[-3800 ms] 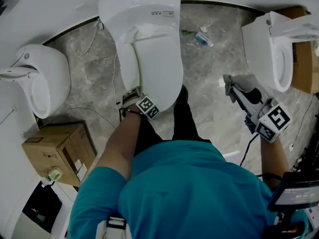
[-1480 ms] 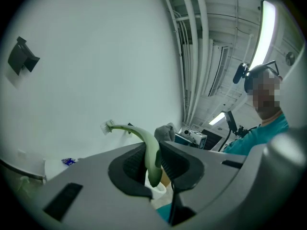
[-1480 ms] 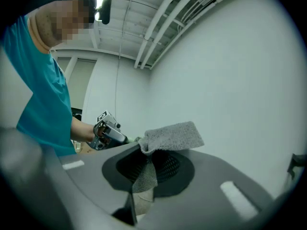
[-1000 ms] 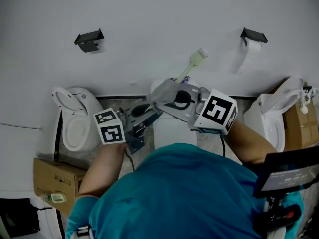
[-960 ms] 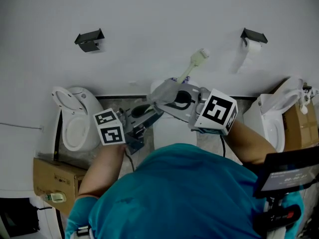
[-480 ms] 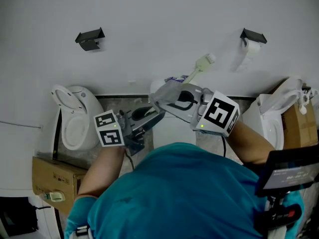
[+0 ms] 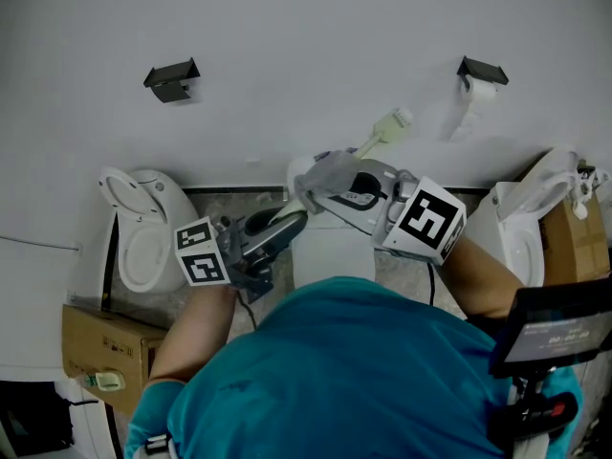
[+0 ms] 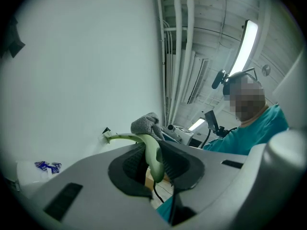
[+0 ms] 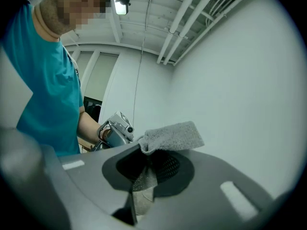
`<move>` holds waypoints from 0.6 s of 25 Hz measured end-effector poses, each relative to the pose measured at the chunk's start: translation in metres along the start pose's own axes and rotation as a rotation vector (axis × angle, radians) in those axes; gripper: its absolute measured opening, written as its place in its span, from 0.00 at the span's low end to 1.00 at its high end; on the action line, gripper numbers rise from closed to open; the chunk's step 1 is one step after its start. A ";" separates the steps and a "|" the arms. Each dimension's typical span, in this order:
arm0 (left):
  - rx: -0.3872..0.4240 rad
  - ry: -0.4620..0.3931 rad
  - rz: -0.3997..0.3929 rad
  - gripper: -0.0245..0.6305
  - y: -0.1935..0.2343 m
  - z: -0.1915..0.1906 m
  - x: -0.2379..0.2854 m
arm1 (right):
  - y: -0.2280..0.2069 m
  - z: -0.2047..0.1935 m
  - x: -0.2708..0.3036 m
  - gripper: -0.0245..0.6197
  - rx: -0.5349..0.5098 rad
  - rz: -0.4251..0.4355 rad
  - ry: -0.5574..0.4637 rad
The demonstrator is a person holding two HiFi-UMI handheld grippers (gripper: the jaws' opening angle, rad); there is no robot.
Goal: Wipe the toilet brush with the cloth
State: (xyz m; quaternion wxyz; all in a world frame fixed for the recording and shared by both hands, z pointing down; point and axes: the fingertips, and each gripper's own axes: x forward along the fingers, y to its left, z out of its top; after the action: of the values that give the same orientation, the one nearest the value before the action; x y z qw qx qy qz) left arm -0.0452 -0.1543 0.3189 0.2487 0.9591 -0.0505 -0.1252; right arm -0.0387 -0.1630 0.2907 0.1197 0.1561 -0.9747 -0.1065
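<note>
A pale green toilet brush (image 7: 390, 122) slants up against the white wall, head at the upper right. My left gripper (image 7: 290, 221) is shut on its handle's lower end; in the left gripper view the curved green handle (image 8: 153, 153) is pinched between the jaws of the left gripper (image 8: 152, 152). My right gripper (image 7: 323, 187) is shut on a grey cloth (image 7: 327, 172), which lies on the handle just above the left jaws. In the right gripper view the cloth (image 9: 173, 135) sticks out from the right gripper (image 9: 147, 161), and the brush is hidden there.
Three white toilets stand along the wall: left (image 7: 143, 228), middle (image 7: 330, 251), right (image 7: 521, 228). A cardboard box (image 7: 100, 338) sits at lower left. A black bracket (image 7: 170, 76) and a toilet roll holder (image 7: 480, 82) hang on the wall.
Earlier the left gripper was down by the middle toilet and the right held the cloth aside. In the last second the brush head swung slightly right and down; the cloth shifted along the handle.
</note>
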 end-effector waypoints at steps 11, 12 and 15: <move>-0.022 -0.082 -0.062 0.14 -0.006 0.011 -0.008 | -0.008 0.001 -0.010 0.09 0.004 -0.046 -0.006; -0.024 -0.090 -0.067 0.14 -0.007 0.012 -0.008 | -0.009 0.001 -0.011 0.09 0.005 -0.050 -0.007; -0.025 -0.111 -0.081 0.14 -0.009 0.014 -0.010 | -0.011 0.001 -0.014 0.09 0.010 -0.062 -0.011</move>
State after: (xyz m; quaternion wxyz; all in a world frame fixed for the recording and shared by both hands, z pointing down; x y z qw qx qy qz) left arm -0.0582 -0.1515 0.3049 0.2521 0.9488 -0.0238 -0.1889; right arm -0.0232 -0.1689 0.2843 0.1102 0.1863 -0.9705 -0.1062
